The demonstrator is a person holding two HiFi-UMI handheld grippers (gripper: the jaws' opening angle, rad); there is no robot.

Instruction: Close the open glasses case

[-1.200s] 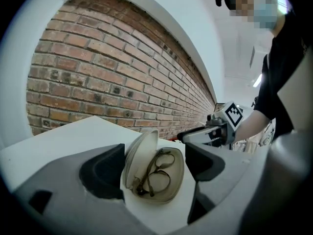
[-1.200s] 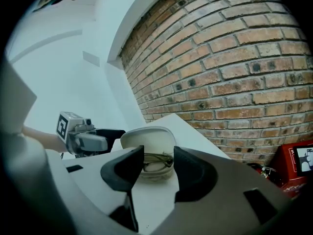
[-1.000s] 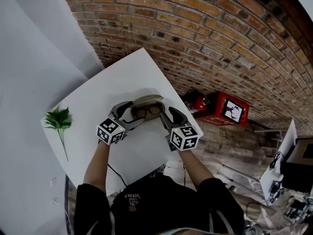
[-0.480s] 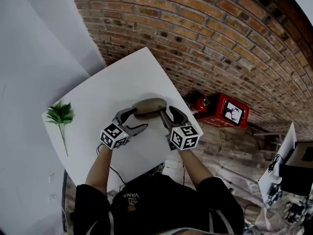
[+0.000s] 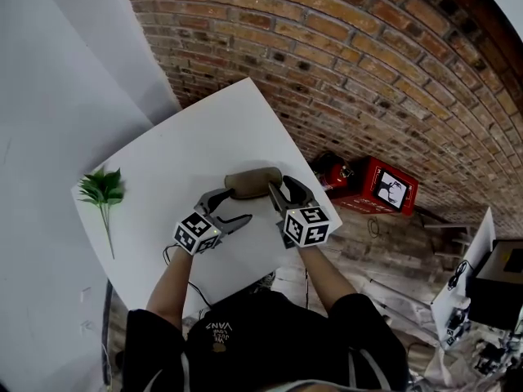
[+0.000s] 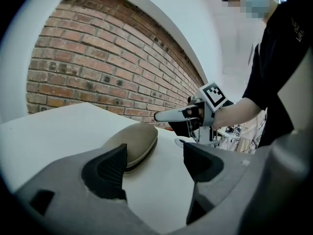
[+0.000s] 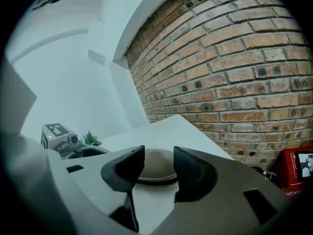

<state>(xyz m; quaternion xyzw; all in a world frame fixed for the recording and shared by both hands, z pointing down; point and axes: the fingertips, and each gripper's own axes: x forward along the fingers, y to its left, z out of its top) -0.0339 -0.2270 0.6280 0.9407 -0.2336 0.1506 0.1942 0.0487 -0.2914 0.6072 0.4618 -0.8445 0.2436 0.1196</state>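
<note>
The tan glasses case point(image 5: 253, 182) lies closed on the white table point(image 5: 196, 145). My left gripper point(image 5: 237, 206) is open just short of the case's left end and apart from it. Its jaws have just been closing a little, with nothing between them. In the left gripper view the case point(image 6: 134, 143) sits beyond the left fingertip, past the open gripper point(image 6: 155, 163). My right gripper point(image 5: 282, 193) is at the case's right end, jaws partly apart. In the right gripper view the case point(image 7: 155, 174) shows through the gap of the gripper point(image 7: 159, 161), beyond the tips.
A green leafy sprig point(image 5: 102, 193) lies at the table's left edge. A brick wall point(image 5: 368, 72) runs behind the table. On the floor to the right stands a red box point(image 5: 380, 184). The table's near edge is close to my body.
One second ago the case stood open with glasses showing; its lid has come down and it is closed. My left gripper has drawn back from the case toward me. The right gripper has stayed put.
</note>
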